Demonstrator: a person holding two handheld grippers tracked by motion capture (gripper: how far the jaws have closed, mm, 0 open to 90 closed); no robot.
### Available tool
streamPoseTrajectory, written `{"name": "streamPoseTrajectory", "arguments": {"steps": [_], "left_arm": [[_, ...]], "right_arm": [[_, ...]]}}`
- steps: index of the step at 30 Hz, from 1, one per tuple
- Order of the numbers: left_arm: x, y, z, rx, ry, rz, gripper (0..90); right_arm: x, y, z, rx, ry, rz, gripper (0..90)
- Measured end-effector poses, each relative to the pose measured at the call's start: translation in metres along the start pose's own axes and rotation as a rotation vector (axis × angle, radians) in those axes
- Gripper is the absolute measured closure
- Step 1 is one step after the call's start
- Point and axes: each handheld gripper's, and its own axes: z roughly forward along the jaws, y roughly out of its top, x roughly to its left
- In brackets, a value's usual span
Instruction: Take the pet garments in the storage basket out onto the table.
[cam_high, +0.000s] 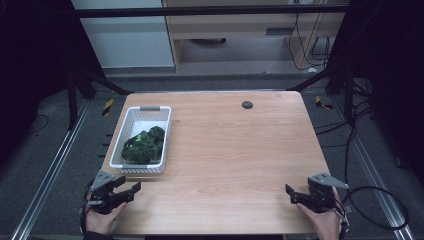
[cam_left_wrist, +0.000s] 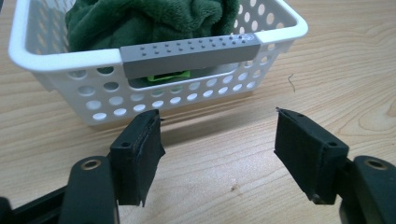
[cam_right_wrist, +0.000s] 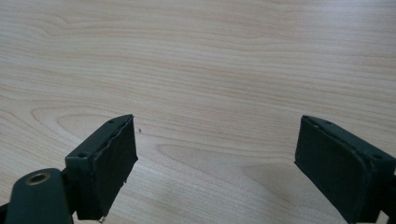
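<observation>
A white perforated basket (cam_high: 168, 135) stands on the left part of the wooden table (cam_high: 235, 145). It holds a crumpled dark green cloth (cam_high: 144, 145). My left gripper (cam_high: 134, 192) hovers at the table's near left corner, just in front of the basket, open and empty. In the left gripper view the basket (cam_left_wrist: 51, 56) is close ahead with its grey handle (cam_left_wrist: 191, 56) facing me, the green cloth (cam_left_wrist: 149, 18) piled inside, and my left gripper (cam_left_wrist: 217, 116) spread wide. My right gripper (cam_high: 290, 195) is at the near right, open over bare wood (cam_right_wrist: 217, 121).
A small black round cap (cam_high: 247, 104) sits in the tabletop near the far edge. A bright green tag (cam_left_wrist: 170, 77) shows through the basket's holes under the handle. Dark frame posts and cables stand around the table on the floor.
</observation>
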Motion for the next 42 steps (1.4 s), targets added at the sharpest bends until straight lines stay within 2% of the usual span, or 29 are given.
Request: {"name": "streamPoseTrajectory", "arguments": {"steps": [4,7,13,20,22,28,34,35,37,42], "left_arm": [[0.0,0.004,-0.004,-0.015,0.011,-0.014,33.4],[0.0,0.005,-0.007,-0.025,0.012,-0.016,33.3],[0.0,0.008,-0.012,-0.046,0.011,-0.017,32.3],[0.0,0.013,-0.019,-0.051,0.009,-0.005,31.1],[0.0,0.016,-0.022,-0.055,0.001,-0.003,30.9],[-0.003,0.023,-0.026,-0.062,-0.006,0.02,30.3],[-0.003,0.029,-0.028,-0.062,-0.021,0.022,30.2],[-0.004,0.031,-0.028,-0.062,-0.024,0.024,30.2],[-0.004,0.034,-0.028,-0.064,-0.025,0.032,30.0],[-0.005,0.047,-0.033,-0.067,-0.037,0.049,29.1]], "right_arm": [[0.002,0.0,0.001,0.006,0.018,-0.004,11.8],[0.004,0.0,0.001,0.009,0.01,-0.022,11.7],[0.003,-0.001,-0.002,0.011,0.015,-0.007,11.4],[0.007,-0.001,-0.003,0.01,0.022,-0.016,10.9],[0.008,-0.002,-0.003,0.012,0.021,-0.034,10.9],[0.009,-0.002,-0.003,0.007,0.025,-0.03,10.9],[0.009,-0.002,-0.003,0.008,0.025,-0.027,10.7],[0.009,-0.002,-0.003,0.002,0.021,-0.038,10.7],[0.01,-0.002,-0.004,0.005,0.024,-0.027,10.7],[0.01,-0.002,-0.003,0.004,0.013,-0.04,10.6]]}}
